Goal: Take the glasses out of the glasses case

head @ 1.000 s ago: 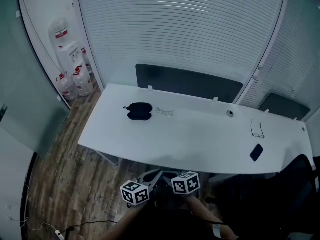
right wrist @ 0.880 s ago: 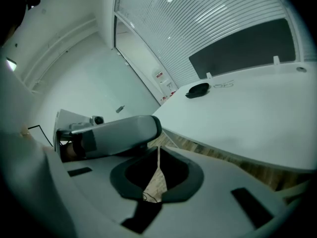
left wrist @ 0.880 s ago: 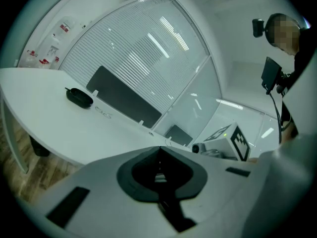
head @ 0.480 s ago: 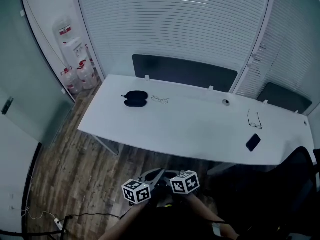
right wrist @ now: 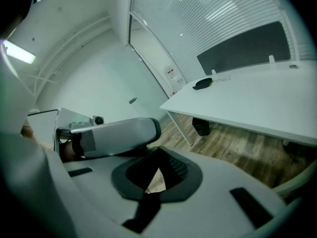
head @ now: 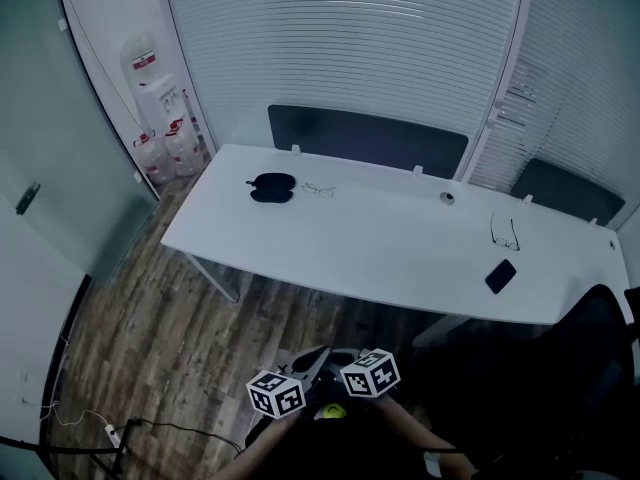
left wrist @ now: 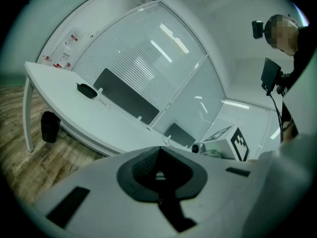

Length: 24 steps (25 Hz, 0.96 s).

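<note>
A black glasses case [head: 271, 187] lies shut at the far left of the white table [head: 380, 248]. A thin pair of glasses [head: 318, 190] rests just to its right. Both grippers hang low at the picture's bottom, well short of the table. My left gripper [head: 308, 364] and right gripper [head: 345, 358] sit side by side with their marker cubes up. In the left gripper view the jaws of the left gripper [left wrist: 159, 150] meet with nothing between them, and the case [left wrist: 86, 89] is far off. The right gripper [right wrist: 158, 152] is likewise shut and holds nothing, with the case [right wrist: 202, 83] far ahead.
A second pair of glasses [head: 504, 231] and a dark phone [head: 499, 275] lie at the table's right end. A water dispenser with bottles [head: 160, 118] stands at the back left. A black chair [head: 590, 368] is at the right and a black bin [right wrist: 200, 126] under the table.
The table and case have slid up and grown smaller in the head view, and both grippers sit lower in it. Both stay shut and hold nothing.
</note>
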Available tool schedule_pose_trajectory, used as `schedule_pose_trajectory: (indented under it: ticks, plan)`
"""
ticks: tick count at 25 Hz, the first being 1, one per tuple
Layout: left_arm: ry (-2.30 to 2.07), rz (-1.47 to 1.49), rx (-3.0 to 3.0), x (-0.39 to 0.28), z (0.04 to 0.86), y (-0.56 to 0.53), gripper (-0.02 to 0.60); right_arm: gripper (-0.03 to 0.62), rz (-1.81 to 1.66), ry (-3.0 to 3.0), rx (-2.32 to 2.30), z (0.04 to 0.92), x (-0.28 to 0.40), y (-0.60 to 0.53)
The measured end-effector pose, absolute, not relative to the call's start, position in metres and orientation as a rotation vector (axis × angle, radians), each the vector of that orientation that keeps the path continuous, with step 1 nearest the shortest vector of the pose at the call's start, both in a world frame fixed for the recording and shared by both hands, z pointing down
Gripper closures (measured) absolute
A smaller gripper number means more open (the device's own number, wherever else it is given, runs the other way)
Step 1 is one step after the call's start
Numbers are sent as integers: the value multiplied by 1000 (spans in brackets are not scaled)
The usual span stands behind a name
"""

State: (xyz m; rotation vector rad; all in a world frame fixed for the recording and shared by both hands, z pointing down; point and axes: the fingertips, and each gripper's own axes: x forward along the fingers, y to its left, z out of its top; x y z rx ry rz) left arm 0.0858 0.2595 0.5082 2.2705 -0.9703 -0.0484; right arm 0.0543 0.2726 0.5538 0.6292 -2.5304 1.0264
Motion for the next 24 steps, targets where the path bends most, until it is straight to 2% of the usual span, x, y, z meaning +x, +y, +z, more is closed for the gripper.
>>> schedule_pose_trajectory:
  ticks: [13,24]
  plan:
    - [-937,-57,2293,119,510,280,571,577,977,-2540,665,554,89,292]
    - [-948,-53,2268,120,516,285,571,577,977,-2524,621,559,89,300]
